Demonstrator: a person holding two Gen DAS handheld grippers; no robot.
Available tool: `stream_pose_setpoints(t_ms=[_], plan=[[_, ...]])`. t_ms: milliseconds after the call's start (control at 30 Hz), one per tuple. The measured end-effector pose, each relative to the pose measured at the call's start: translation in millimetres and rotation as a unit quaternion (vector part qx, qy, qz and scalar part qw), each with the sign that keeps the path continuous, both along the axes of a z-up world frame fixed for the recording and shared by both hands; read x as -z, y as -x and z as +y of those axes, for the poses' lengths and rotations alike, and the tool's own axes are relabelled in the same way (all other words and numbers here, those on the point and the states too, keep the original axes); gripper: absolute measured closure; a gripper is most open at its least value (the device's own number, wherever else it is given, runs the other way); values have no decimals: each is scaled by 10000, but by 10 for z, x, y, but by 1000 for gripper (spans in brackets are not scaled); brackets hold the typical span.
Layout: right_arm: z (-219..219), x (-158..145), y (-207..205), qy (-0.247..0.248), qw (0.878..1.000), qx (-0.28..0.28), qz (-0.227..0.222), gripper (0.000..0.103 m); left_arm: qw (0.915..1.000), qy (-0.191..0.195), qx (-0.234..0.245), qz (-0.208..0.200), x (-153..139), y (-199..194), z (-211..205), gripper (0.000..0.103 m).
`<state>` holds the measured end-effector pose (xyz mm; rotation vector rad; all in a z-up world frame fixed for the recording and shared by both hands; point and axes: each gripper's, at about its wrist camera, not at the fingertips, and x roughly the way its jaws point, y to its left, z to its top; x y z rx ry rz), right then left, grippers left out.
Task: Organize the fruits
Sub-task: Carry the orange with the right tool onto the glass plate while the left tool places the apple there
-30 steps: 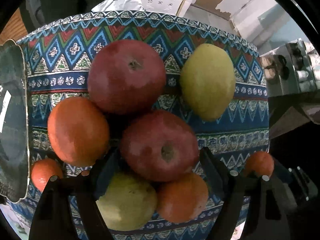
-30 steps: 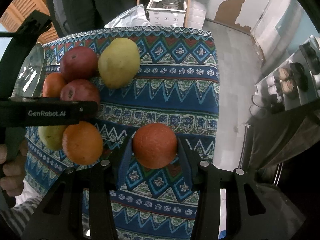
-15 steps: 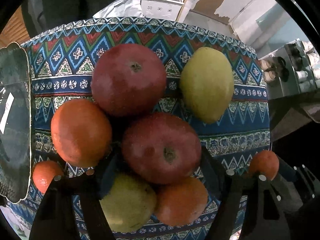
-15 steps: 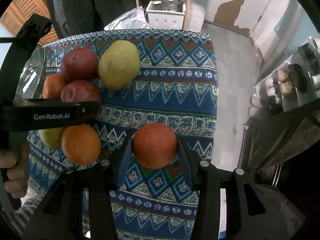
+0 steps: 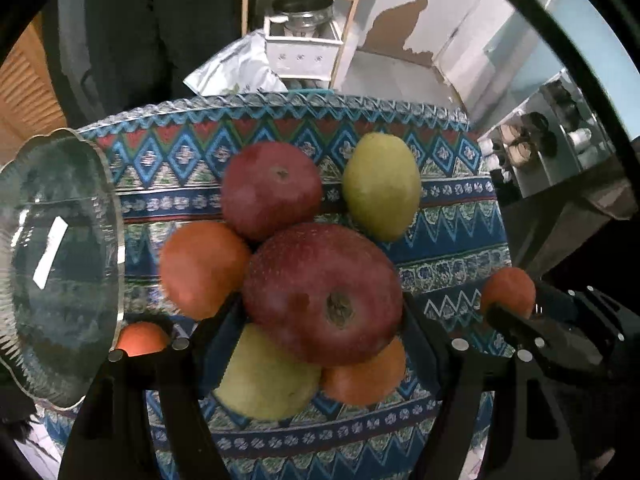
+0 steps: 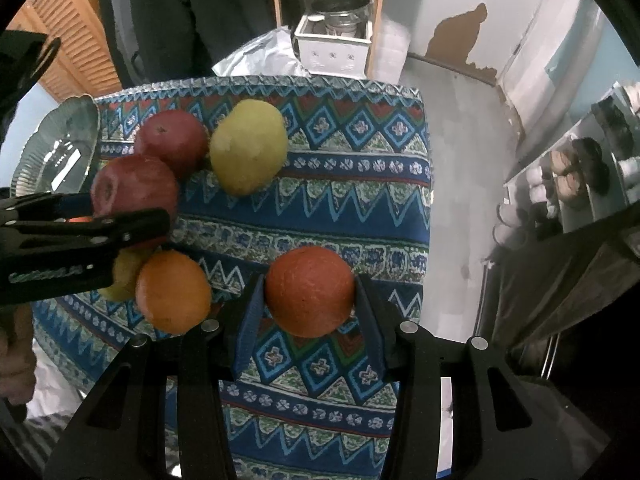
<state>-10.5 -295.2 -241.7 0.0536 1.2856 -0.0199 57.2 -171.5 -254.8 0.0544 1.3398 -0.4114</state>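
My left gripper (image 5: 320,312) is shut on a red apple (image 5: 322,292) and holds it above the patterned tablecloth (image 5: 448,236); the apple also shows in the right wrist view (image 6: 134,192). Under it lie a second red apple (image 5: 270,196), two pears (image 5: 382,186) (image 5: 266,380) and several oranges (image 5: 202,268). My right gripper (image 6: 310,304) is shut on an orange (image 6: 310,290), also seen in the left wrist view (image 5: 508,290). A glass plate (image 5: 52,264) stands at the left.
The table's far edge (image 6: 280,82) and right edge (image 6: 428,200) drop to the floor. A wooden shelf with a white box (image 6: 334,44) and a person in dark clothes (image 6: 192,16) stand behind the table.
My left gripper has lifted the red apple off the pile and pulled back, so more of the table and plate shows. My right gripper still holds the orange, slightly raised.
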Motion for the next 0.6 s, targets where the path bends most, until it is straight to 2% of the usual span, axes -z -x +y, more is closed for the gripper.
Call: stream_pose_setpoints(t_ms=[400,600], plan=[[329,-285,-114,-53,9988,-324,-352,59,9979,165,-626,-78,-363,136,782,26],[610,-405,-198,-112,9971,-573,-493,59,9953,142,-898,-319,-608,217,1206,26]])
